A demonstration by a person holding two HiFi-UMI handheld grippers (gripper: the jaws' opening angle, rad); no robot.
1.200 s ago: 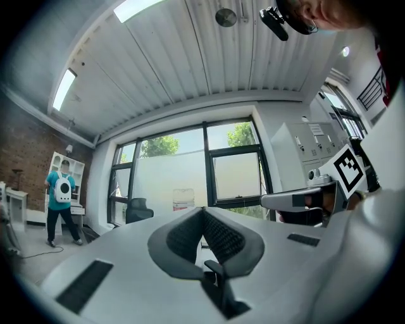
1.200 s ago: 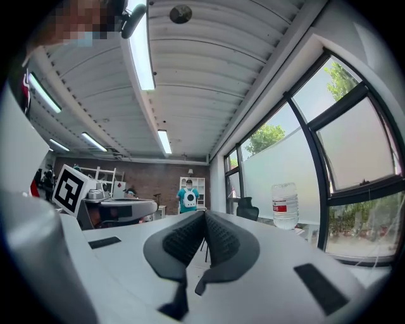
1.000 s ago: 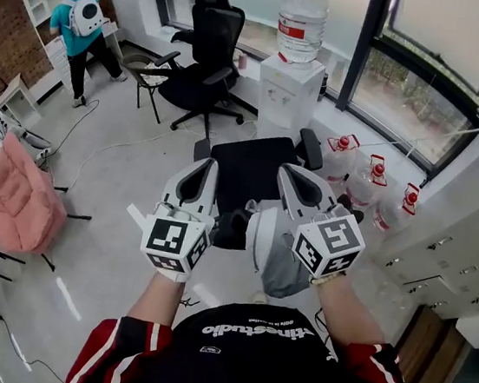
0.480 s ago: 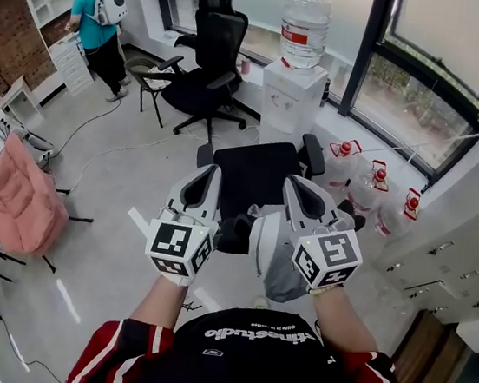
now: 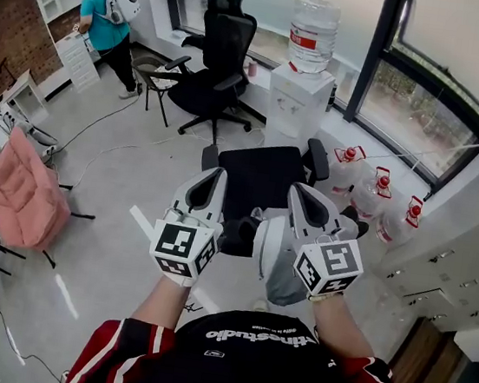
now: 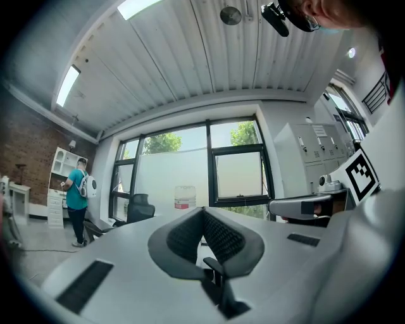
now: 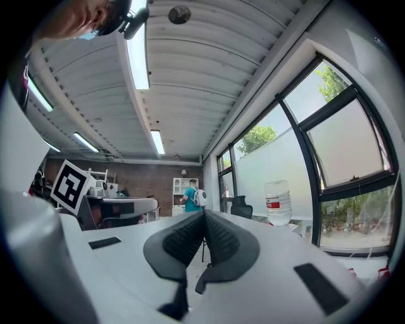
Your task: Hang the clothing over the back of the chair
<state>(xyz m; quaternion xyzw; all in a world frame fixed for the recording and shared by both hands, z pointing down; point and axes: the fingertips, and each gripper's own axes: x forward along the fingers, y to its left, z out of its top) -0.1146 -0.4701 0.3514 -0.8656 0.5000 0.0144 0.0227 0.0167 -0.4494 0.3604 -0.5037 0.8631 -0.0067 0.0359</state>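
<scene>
In the head view a black office chair point(image 5: 259, 173) stands right below me, its seat facing away. A grey garment point(image 5: 281, 275) hangs over its dark backrest point(image 5: 235, 235), partly hidden behind my grippers. My left gripper point(image 5: 211, 178) and right gripper point(image 5: 302, 193) are held side by side above the backrest, pointing forward. Both are shut with nothing between the pads. The left gripper view shows its black ribbed pads point(image 6: 218, 237) pressed together, tilted up towards the ceiling. So does the right gripper view, with its pads point(image 7: 183, 237) meeting.
A second black office chair point(image 5: 214, 65) stands by the window. A water dispenser point(image 5: 299, 106) is behind my chair, with spare water jugs point(image 5: 371, 190) on the floor to the right. A pink garment point(image 5: 21, 200) drapes a chair at left. A person in a teal shirt point(image 5: 105, 27) stands at a white shelf.
Both grippers stay shut above the chair back, barely moved. The person in the teal shirt has walked to the white shelf and faces it. The view has drifted slightly.
</scene>
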